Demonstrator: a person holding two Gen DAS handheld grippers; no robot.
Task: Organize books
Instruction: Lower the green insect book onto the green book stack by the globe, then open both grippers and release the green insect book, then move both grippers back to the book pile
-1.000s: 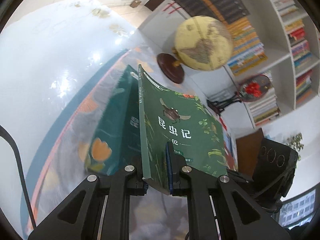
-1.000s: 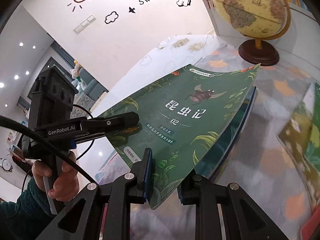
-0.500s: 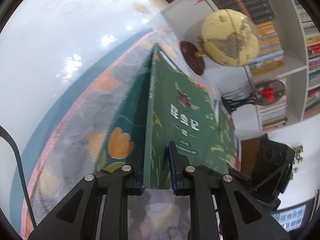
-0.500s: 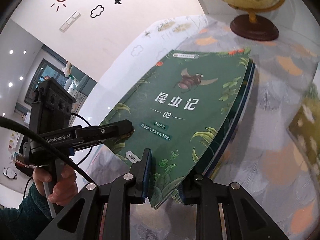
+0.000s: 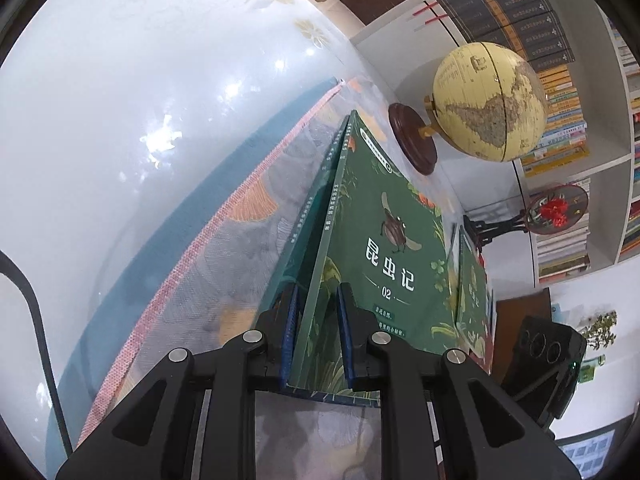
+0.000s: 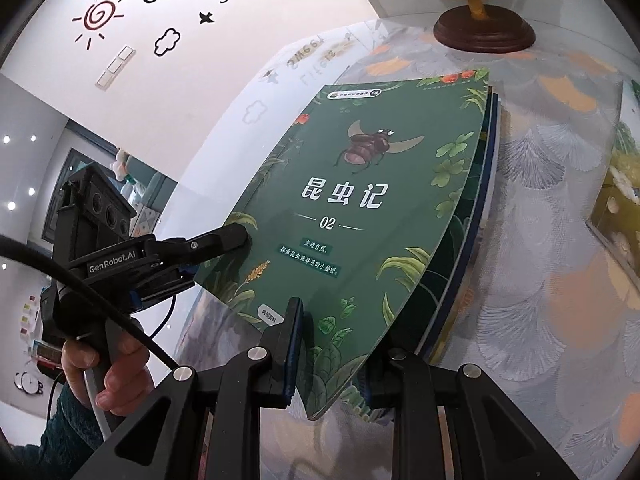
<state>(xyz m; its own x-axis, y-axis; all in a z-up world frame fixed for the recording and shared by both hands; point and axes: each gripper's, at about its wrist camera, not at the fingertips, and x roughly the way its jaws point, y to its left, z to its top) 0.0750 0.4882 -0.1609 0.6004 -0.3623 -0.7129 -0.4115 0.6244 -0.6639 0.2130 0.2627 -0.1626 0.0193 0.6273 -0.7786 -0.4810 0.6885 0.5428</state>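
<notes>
1. The table [image 5: 168,280] has a flowery cloth on it with a blue edge.
2. A yellow globe [image 5: 490,100] stands on its brown base at the far end of the table.
3. The green bug book [image 6: 360,216] sits on top of a small pile of books [image 6: 486,184], near the globe.
4. My left gripper [image 5: 316,332] has the book's near edge between its blue pads, but I cannot tell if they press on it.
5. My right gripper [image 6: 332,344] is squeezed tight on the book's near corner.
6. My left hand [image 6: 108,376] holds the handle.
</notes>
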